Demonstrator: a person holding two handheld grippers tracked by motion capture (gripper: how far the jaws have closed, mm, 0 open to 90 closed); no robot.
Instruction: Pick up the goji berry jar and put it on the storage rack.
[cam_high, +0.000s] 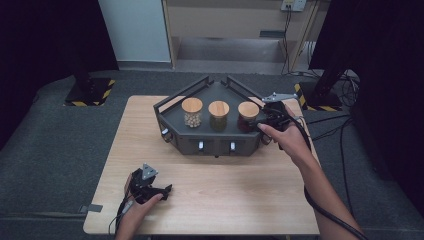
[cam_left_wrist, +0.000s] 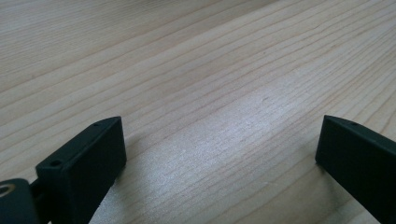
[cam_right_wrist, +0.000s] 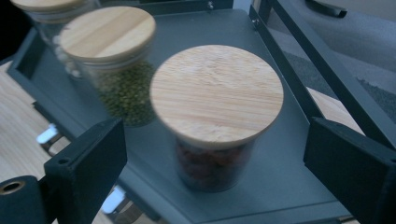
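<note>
The table is light wood with fine straight grain and a smooth, slightly shiny surface. The rack looks like dark grey metal with a matt painted finish. The three jars have clear glass walls and pale bamboo lids; the lid of the nearest jar is smooth and matt, with thin grain lines. The floor is covered with rough dark grey carpet.
</note>
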